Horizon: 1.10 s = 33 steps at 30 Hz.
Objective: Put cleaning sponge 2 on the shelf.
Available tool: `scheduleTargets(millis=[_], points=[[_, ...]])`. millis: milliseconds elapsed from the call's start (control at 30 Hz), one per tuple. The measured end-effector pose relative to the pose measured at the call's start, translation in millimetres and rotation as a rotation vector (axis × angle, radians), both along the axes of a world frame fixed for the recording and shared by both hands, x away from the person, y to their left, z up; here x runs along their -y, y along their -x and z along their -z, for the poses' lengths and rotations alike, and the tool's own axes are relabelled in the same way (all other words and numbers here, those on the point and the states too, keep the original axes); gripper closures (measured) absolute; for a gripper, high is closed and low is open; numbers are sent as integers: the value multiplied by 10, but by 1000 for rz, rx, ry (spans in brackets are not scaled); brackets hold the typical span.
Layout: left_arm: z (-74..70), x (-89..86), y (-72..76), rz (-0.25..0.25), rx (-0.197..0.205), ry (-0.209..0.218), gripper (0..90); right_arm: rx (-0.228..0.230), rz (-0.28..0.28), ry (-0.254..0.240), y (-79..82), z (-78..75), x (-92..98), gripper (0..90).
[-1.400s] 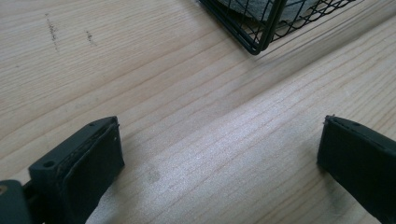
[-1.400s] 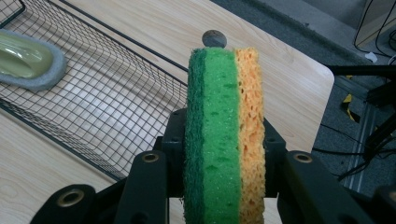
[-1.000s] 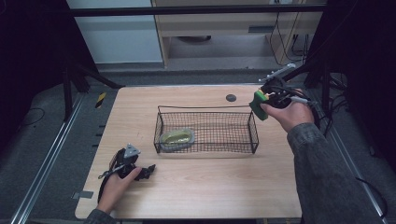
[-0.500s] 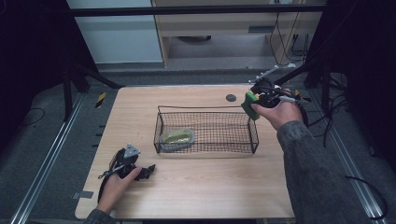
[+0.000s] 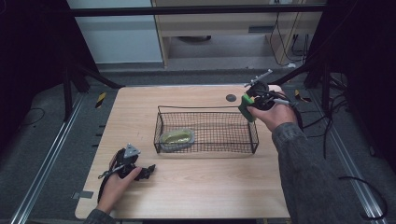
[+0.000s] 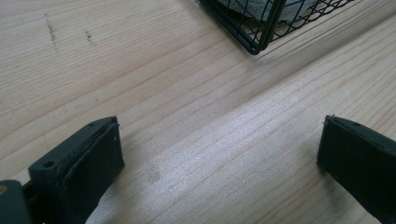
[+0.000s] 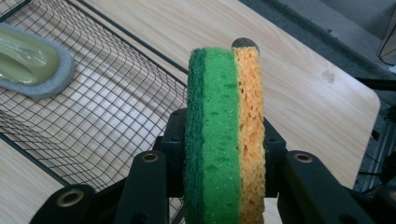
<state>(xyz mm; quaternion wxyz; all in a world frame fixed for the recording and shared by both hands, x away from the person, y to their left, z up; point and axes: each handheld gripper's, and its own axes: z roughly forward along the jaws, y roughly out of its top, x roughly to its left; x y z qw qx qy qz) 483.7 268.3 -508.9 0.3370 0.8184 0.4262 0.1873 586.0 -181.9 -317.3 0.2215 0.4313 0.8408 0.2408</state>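
Right gripper [image 7: 224, 186] fingers clamp a sponge [image 7: 226, 130] (green-and-orange) beside the wire basket [image 5: 205, 109]; left gripper [image 6: 219, 154] fingers apart.

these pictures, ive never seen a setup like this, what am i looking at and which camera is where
A person sits at a wooden table and works with two hand-held clamps, one per hand. The wide picture comes from a fixed camera overhead; the person's arms enter from the bottom. The other two come from small cameras riding on each clamp, looking out along its black jaws.

On the table stands a black wire basket with a greenish object on a grey pad inside. A small dark round thing lies beyond it.

The right tool is clamped on a green and yellow sponge, held at the basket's right end. The left tool rests low over bare wood near the basket's corner, jaws wide apart, holding nothing.
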Motion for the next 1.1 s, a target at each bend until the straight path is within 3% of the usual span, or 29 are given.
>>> scheduleTargets(millis=[400, 1100], points=[[0, -2, -1, 3, 0, 0, 0, -61, -8, 6, -75, 334, -53, 648], [1, -3, -3, 4, 2, 0, 0, -122, 21, -14, -152, 659, 47, 647]])
